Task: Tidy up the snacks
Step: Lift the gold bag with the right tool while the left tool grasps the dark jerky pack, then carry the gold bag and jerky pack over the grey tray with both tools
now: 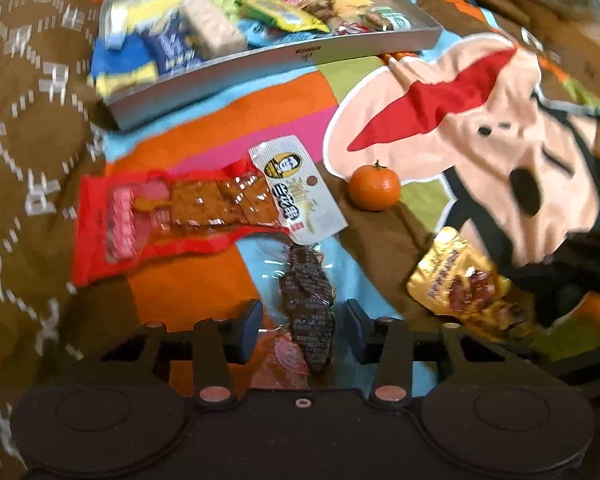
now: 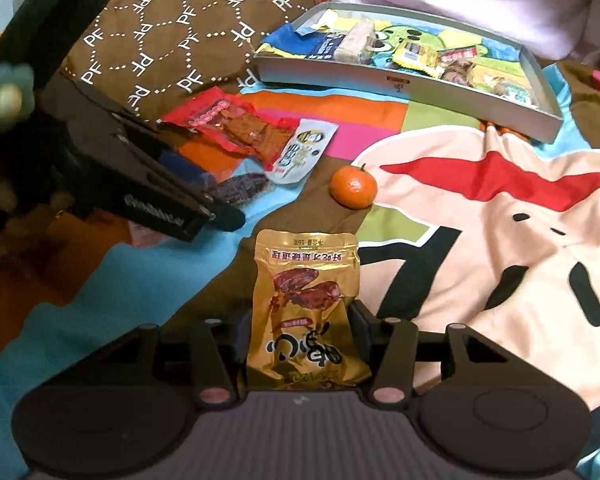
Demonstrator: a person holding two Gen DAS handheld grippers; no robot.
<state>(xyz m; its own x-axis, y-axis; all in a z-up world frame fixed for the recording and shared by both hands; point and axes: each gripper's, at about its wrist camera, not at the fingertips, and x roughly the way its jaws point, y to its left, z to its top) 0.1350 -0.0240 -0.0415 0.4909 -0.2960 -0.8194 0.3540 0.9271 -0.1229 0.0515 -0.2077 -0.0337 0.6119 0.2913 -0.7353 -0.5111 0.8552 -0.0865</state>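
**Two snacks between the jaws, tray half filled**

In the left wrist view the left gripper (image 1: pixel 304 330) sits at bottom centre with a dark snack (image 1: pixel 310 308) in a clear wrapper between its fingers. The pads stand a little off the wrapper on both sides, so the jaws are spread around it and not pinching. Above it, mid-frame, lie a red pack (image 1: pixel 160 216) and a silver pack (image 1: pixel 296 188) that overlaps the red one's right end. An orange (image 1: pixel 375 187) sits just right of the silver pack. The tray (image 1: pixel 260 62) fills the upper centre, with several wrapped snacks inside.

In the right wrist view the right gripper (image 2: pixel 300 344) is at bottom centre, its jaws closed on the lower half of a gold pouch (image 2: pixel 306 300), which stands up between the fingers. The same pouch shows at the lower right of the left view. The left gripper's black body enters from the left edge of the right view. Everything lies on a colourful cartoon blanket (image 2: pixel 480 240), with a brown patterned cushion (image 2: pixel 172 28) at upper left.
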